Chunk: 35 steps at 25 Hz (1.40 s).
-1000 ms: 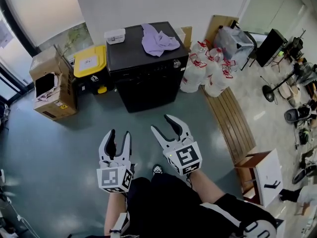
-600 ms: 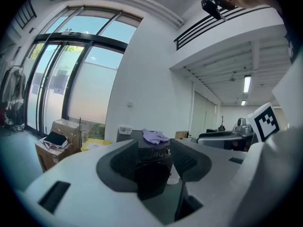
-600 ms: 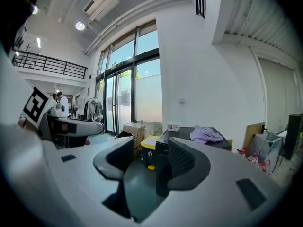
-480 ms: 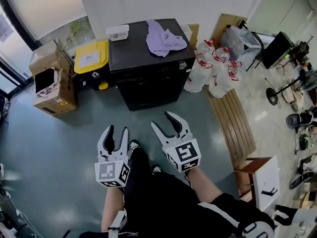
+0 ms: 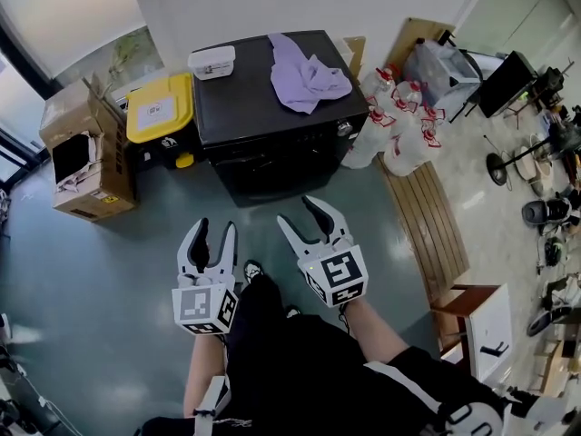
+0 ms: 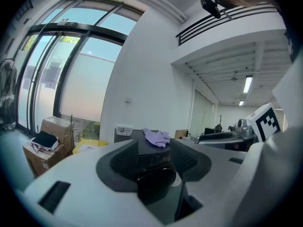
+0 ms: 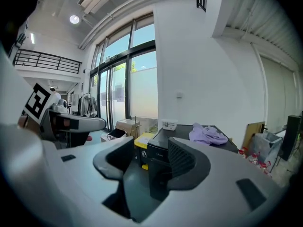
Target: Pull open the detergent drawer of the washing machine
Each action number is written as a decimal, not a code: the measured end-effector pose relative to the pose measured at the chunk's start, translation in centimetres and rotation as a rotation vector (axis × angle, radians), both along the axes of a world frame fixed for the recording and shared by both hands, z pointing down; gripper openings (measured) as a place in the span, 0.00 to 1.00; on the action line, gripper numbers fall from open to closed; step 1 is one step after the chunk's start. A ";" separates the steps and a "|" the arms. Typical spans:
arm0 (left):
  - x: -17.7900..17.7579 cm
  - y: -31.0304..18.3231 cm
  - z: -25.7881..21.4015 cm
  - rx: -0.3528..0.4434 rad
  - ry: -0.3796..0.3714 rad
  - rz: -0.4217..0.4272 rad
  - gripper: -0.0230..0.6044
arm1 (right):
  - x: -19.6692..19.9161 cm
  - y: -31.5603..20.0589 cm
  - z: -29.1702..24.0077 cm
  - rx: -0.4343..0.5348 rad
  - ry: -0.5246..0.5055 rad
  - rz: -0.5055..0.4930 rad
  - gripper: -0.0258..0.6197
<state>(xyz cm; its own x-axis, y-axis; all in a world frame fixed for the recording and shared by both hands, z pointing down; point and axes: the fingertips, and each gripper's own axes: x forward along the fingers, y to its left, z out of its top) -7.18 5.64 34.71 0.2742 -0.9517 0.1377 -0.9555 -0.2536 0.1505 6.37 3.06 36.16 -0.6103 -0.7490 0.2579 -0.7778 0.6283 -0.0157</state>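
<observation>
Washing machine (image 5: 245, 98) stands well beyond left gripper (image 5: 218, 232) and right gripper (image 5: 300, 218); all 4 fingers (image 5: 194, 248) spread, empty.

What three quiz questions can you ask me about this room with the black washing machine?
1. True or false: the purple cloth lies on top of the washing machine.
2. What colour is the lid of the bin standing beside the machine? A red, B yellow, C green.
3. Fill in the word: the jaws of the left gripper and the right gripper are both ____, with nothing held between them.

Key: 1 true. 2 B. 3 open.
</observation>
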 end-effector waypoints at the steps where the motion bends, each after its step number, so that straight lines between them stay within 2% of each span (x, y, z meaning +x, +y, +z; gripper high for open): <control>1: -0.5 -1.1 0.1 -0.006 0.000 0.006 0.38 | -0.5 -0.9 0.1 -0.007 0.004 0.003 0.39; 8: -3.3 -7.9 1.9 -0.053 0.013 0.060 0.38 | -3.5 -7.1 2.0 -0.059 0.036 0.043 0.39; 19: -6.9 -14.8 5.6 -0.118 0.024 0.134 0.38 | -6.2 -13.3 7.2 -0.166 0.096 0.098 0.40; 27: -6.9 -17.2 11.4 -0.236 0.039 0.167 0.38 | -5.7 -15.3 12.3 -0.261 0.130 0.141 0.40; 30: -6.8 -18.0 14.2 -0.301 0.076 0.174 0.37 | -5.8 -16.2 14.1 -0.292 0.136 0.138 0.40; 32: -7.1 -18.7 16.1 -0.343 0.092 0.166 0.37 | -5.9 -16.9 15.4 -0.316 0.134 0.133 0.40; 35: -7.7 -19.8 18.4 -0.381 0.072 0.140 0.37 | -6.1 -18.2 17.4 -0.350 0.133 0.125 0.39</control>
